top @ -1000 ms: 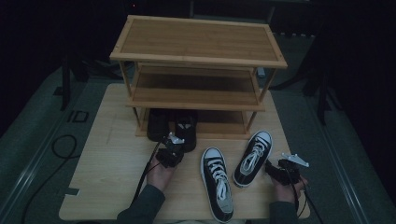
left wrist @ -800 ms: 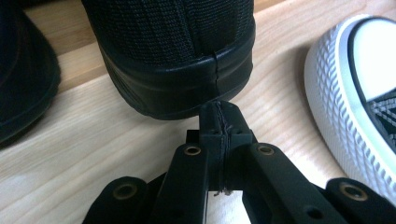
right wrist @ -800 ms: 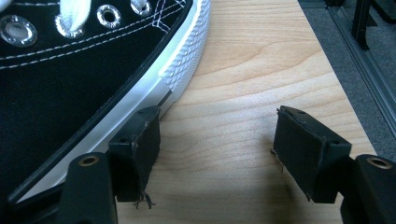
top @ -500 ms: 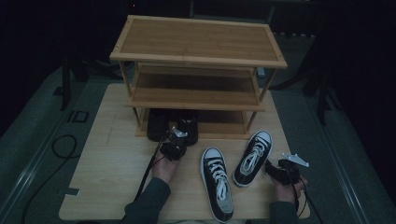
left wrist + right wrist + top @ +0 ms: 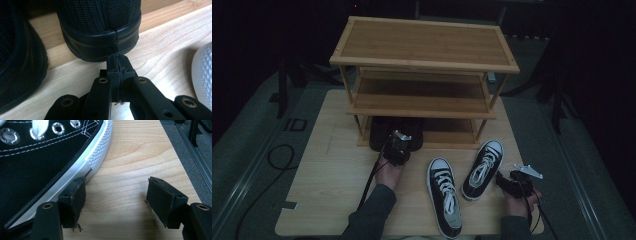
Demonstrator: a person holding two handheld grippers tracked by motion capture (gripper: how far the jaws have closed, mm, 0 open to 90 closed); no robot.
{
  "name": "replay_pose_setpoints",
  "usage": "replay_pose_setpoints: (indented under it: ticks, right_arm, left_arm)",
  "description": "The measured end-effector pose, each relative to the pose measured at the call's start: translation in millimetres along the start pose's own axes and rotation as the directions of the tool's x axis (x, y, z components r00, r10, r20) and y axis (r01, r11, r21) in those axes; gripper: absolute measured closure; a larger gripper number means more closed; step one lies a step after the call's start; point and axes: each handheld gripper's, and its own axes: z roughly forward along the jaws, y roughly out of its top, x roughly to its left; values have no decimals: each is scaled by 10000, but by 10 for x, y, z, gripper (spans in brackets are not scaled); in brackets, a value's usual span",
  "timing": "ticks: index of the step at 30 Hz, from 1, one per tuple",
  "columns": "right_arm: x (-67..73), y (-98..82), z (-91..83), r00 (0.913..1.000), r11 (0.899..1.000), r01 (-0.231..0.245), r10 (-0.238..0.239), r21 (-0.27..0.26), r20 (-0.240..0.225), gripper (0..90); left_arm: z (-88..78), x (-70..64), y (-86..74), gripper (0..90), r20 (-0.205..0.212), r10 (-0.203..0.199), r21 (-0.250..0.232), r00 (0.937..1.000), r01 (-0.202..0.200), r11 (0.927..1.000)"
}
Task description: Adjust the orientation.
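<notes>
Two black shoes [image 5: 396,131] sit on the bottom shelf of a wooden shoe rack [image 5: 424,45]. My left gripper [image 5: 398,145] is shut with nothing in it. In the left gripper view its tips [image 5: 117,62] touch the heel of one black shoe [image 5: 100,25], and the other black shoe [image 5: 17,62] is at the left. Two black-and-white sneakers [image 5: 444,195] [image 5: 482,164] lie on the table. My right gripper [image 5: 504,181] rests open beside the right sneaker. In the right gripper view, the gripper [image 5: 116,192] has one pad [image 5: 77,195] against the white sole of the sneaker [image 5: 37,157].
The light wooden table [image 5: 332,150] has bare room left of my left hand. A sneaker's white toe [image 5: 202,67] lies just right of the left gripper. A cable [image 5: 277,160] loops on the grey floor at the left. The table's right edge [image 5: 185,170] is close to my right gripper.
My left gripper has moved a little forward toward the rack, up against the black shoe's heel. The right gripper has kept still.
</notes>
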Motion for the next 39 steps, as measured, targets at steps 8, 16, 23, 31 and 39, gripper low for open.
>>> replay_pose_setpoints:
  ticks: [8, 16, 23, 31, 39]
  right_arm:
    - [-1, 0, 0, 10000, 10000, 5, -5, -4, -14, 313]
    - [-1, 0, 0, 10000, 10000, 5, -5, -1, -3, 313]
    - [0, 0, 0, 10000, 10000, 5, -5, -2, -5, 314]
    - [-1, 0, 1, 10000, 10000, 6, -6, -4, -5, 313]
    - [-1, 0, 1, 10000, 10000, 8, -8, -5, -4, 313]
  left_arm:
    - [-158, 108, -43, 892, -273, 213, -153, 9994, -217, 9996]
    - [-433, 451, -153, 893, -784, -247, -503, 9966, 208, 9985]
    - [-575, 705, -207, 893, -1203, -595, -683, 9910, 515, 9963]
    - [-564, 889, -216, 894, -1586, -822, -643, 9839, 727, 9953]
    - [-549, 927, -218, 894, -1598, -904, -629, 9830, 813, 9947]
